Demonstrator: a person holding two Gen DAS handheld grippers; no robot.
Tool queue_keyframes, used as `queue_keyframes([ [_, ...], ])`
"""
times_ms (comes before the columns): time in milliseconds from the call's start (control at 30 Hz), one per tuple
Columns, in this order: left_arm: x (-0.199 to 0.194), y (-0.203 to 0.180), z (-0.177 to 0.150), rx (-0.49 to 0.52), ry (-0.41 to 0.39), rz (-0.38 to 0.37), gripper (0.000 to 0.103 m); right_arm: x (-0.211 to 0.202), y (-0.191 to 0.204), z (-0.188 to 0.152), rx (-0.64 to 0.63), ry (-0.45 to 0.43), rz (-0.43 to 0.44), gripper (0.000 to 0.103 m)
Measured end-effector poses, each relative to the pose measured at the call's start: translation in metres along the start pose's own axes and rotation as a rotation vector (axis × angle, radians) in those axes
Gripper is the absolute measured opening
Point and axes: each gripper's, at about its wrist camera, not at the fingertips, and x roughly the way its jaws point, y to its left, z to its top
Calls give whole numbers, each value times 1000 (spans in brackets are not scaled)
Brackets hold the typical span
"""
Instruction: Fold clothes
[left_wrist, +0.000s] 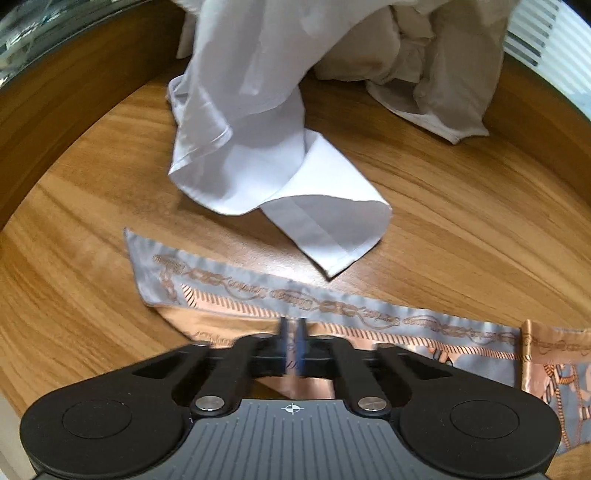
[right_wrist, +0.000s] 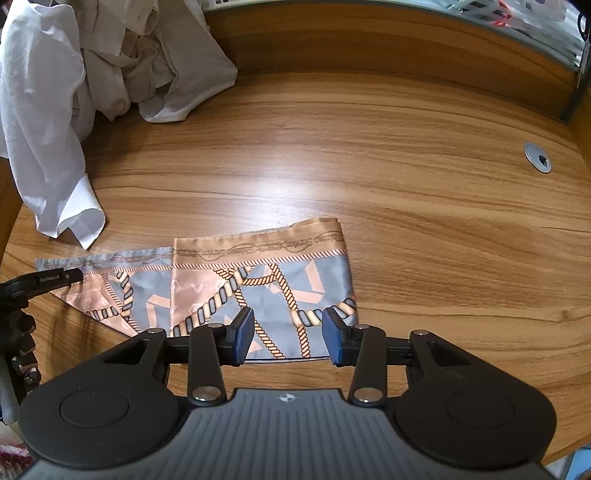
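Note:
A grey and peach patterned scarf (right_wrist: 258, 280) lies partly folded on the wooden table (right_wrist: 406, 184); its right part is doubled over. In the left wrist view the scarf (left_wrist: 332, 306) stretches across in front of my left gripper (left_wrist: 293, 334), which is shut on its near edge. That gripper shows in the right wrist view (right_wrist: 70, 276) at the scarf's left end. My right gripper (right_wrist: 288, 334) is open, its blue pads (right_wrist: 243, 336) on either side of the folded part's near edge, not gripping it.
A white shirt (left_wrist: 258, 129) hangs onto the table behind the scarf; it shows at the left in the right wrist view (right_wrist: 44, 129). A beige pile of clothes (left_wrist: 424, 55) lies at the back. A metal cable grommet (right_wrist: 537, 157) sits at the right.

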Motion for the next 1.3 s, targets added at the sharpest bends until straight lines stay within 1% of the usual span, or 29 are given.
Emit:
queue_keyframes([
  [200,-12,12,-1,-25,-12,-49,2,2,6,3,-25,3,6,46],
  [367,-19,26,-1,-47,26,-99,3,11,21,5,-65,15,44,46],
  [567,-28,43,-1,-22,76,-152,5,35,56,7,-130,55,159,46],
  [633,-31,49,0,-3,89,-167,7,46,72,8,-147,69,196,46],
  [767,-39,66,4,23,88,-175,21,70,103,10,-154,102,277,46],
  [867,-41,79,8,37,90,-181,25,89,124,12,-164,128,324,46],
  [900,-41,82,9,44,90,-177,28,94,130,12,-175,133,330,46],
  [967,-40,90,12,57,91,-172,30,104,139,11,-195,139,330,51],
  [1000,-40,94,13,60,91,-171,32,109,144,10,-204,146,329,51],
  [1100,-38,104,17,62,92,-170,33,122,152,8,-222,181,347,51],
  [1167,-37,109,19,62,90,-167,33,123,156,6,-240,182,369,54],
  [1300,-35,117,22,56,91,-169,33,126,163,3,-258,215,419,54],
])
